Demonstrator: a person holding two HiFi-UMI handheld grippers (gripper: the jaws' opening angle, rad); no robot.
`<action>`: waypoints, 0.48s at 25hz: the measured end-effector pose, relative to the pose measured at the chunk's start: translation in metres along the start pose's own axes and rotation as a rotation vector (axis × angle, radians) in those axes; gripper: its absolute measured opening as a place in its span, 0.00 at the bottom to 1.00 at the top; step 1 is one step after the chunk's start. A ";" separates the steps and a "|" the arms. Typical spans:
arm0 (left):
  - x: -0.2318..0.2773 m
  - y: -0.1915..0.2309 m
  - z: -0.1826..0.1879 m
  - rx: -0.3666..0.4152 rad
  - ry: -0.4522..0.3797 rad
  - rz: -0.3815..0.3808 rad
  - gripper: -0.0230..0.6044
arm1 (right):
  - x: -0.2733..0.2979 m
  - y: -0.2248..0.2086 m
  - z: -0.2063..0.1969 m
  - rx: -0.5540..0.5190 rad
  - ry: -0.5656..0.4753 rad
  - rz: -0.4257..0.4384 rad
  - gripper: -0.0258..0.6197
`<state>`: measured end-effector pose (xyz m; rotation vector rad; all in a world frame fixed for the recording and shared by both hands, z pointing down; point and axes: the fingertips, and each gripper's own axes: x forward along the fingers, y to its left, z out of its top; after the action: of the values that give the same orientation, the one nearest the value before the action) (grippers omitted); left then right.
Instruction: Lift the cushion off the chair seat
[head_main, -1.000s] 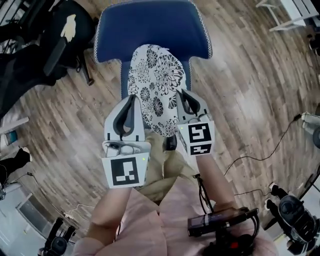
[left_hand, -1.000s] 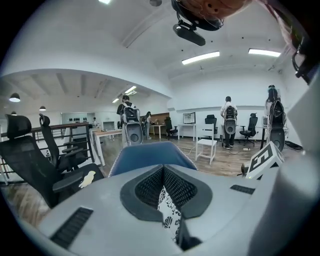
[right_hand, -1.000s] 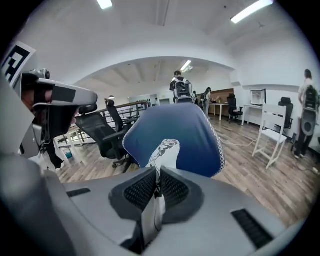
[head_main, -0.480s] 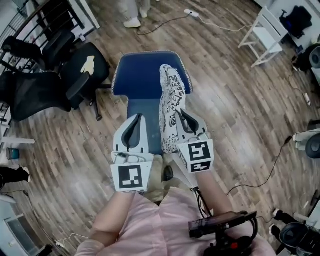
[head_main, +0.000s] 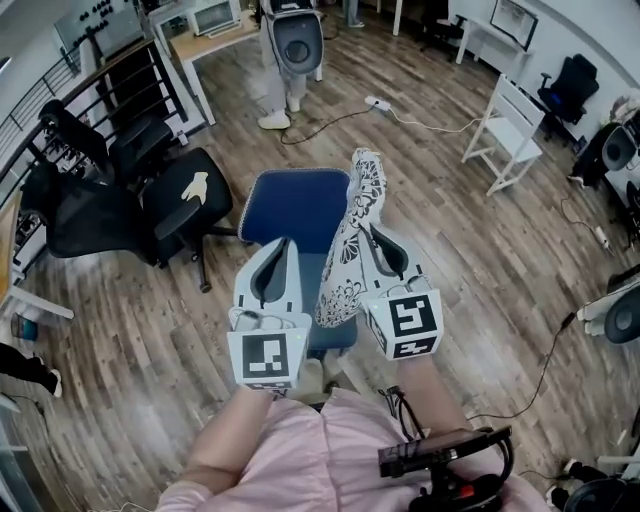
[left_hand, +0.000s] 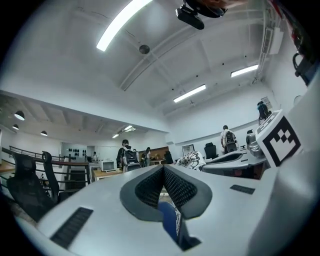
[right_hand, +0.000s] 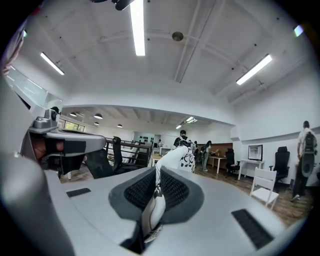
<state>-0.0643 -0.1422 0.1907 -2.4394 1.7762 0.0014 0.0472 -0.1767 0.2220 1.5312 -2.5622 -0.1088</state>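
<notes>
The cushion (head_main: 352, 245), white with a black flower print, hangs edge-on above the blue chair seat (head_main: 295, 205), clear of it. My right gripper (head_main: 373, 233) is shut on the cushion's near edge. In the right gripper view the fabric is pinched between the pads (right_hand: 172, 192) and the cushion (right_hand: 184, 156) rises beyond them. My left gripper (head_main: 283, 244) is held level to the cushion's left, apart from it, jaws together with nothing between them. The left gripper view shows the cushion (left_hand: 192, 160) to the right of the jaws and the blue seat (left_hand: 171, 222) below them.
Two black office chairs (head_main: 150, 205) stand at the left by a railing (head_main: 120, 80). A white chair (head_main: 510, 120) is at the right. A person (head_main: 290, 45) stands beyond the blue chair, beside a desk (head_main: 205, 40). A cable (head_main: 400, 110) runs over the wood floor.
The cushion has come up off the seat and turned from flat to edge-on in the right gripper. The left gripper has drawn away from its left edge. Both grippers have risen.
</notes>
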 end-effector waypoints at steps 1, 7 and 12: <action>-0.003 0.000 0.006 -0.003 -0.008 0.001 0.05 | -0.005 0.001 0.010 -0.009 -0.019 -0.001 0.08; -0.011 0.005 0.044 0.020 -0.064 0.016 0.05 | -0.023 0.007 0.055 -0.043 -0.104 -0.003 0.08; -0.012 0.008 0.065 0.031 -0.094 0.031 0.05 | -0.029 0.012 0.067 -0.057 -0.121 0.008 0.08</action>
<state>-0.0714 -0.1270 0.1266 -2.3499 1.7607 0.0892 0.0392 -0.1470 0.1546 1.5389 -2.6316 -0.2787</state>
